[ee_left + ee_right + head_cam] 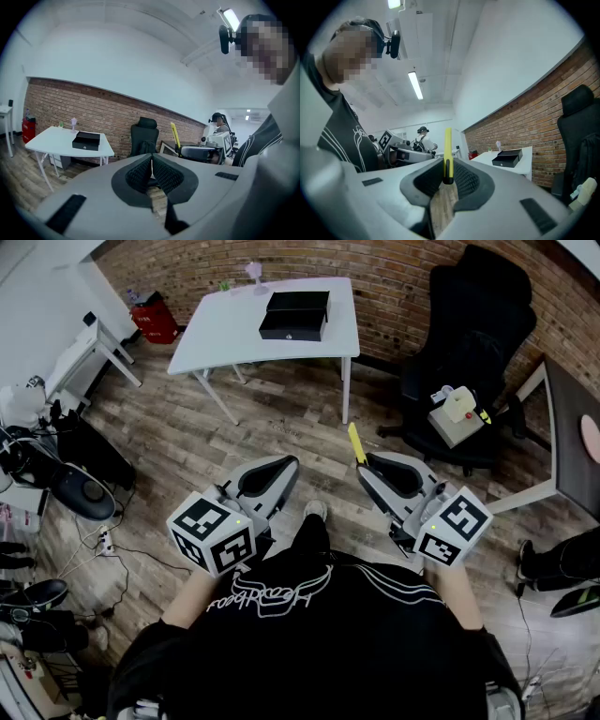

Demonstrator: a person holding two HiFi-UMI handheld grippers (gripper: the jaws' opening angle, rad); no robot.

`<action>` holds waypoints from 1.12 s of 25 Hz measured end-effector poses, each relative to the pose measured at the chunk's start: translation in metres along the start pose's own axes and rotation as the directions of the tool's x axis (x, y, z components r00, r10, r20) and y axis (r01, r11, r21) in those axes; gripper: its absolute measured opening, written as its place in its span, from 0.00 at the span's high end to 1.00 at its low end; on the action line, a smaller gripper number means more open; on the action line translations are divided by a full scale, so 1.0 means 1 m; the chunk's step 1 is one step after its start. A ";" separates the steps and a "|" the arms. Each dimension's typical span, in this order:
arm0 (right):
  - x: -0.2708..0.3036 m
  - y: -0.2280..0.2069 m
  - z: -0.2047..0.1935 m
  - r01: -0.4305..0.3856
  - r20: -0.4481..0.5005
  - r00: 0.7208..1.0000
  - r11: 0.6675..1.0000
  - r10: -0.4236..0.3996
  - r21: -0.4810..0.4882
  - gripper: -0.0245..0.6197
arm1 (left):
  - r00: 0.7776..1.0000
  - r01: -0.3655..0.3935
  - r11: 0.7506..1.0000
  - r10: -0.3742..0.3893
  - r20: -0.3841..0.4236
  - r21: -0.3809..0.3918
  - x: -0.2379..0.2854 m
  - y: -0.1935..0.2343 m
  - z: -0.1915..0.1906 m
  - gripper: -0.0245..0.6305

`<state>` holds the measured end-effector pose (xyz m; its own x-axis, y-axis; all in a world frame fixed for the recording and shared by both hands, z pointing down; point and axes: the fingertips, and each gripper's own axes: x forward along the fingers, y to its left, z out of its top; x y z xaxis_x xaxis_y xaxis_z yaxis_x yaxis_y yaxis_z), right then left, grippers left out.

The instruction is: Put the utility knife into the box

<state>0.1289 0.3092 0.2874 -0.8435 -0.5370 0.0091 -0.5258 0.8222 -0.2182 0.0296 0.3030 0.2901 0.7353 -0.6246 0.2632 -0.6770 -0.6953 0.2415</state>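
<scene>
Right gripper view: utility knife (447, 152) clamped upright, box (507, 158) well away on the white tabletop (486, 157)

The right gripper (448, 174) pinches the slim yellow knife near its lower end, jaws narrow on it, most of its length standing free above the pads; the left gripper (151, 169) is closed on nothing. The knife looks light, stiff and smooth-sided, so it would likely swivel in so low a hold, and a grip nearer mid-body, clear of any blade end, seems safer. No brand reads on knife or box; the gripper cubes show only square markers, and the looping white script on the person's black shirt (281, 601) is upside down and unclear
</scene>
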 end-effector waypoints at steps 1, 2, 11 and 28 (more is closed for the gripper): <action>0.000 -0.003 0.000 0.003 -0.001 1.000 1.000 -0.003 -0.002 0.86 | 1.000 0.003 1.000 -0.003 -0.001 0.003 0.004 0.000 0.000 0.91; -0.001 -0.006 -0.001 0.005 -0.003 1.000 1.000 -0.005 -0.004 0.86 | 1.000 0.006 1.000 -0.006 -0.003 0.006 0.007 0.001 0.000 0.91; -0.002 -0.040 0.000 0.084 0.004 0.996 0.996 -0.084 -0.012 0.86 | 0.998 0.065 0.997 -0.065 -0.014 0.029 0.044 0.009 0.006 0.92; 0.102 -0.156 0.006 0.107 -0.048 0.993 0.994 -0.107 0.018 0.86 | 0.996 0.080 0.996 -0.082 -0.048 -0.032 0.127 0.136 0.035 0.91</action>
<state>0.1259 0.1251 0.3170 -0.7870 -0.6119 0.0788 -0.6113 0.7561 -0.2337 0.0317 0.1163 0.3232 0.7857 -0.5480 0.2870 -0.6166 -0.7311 0.2920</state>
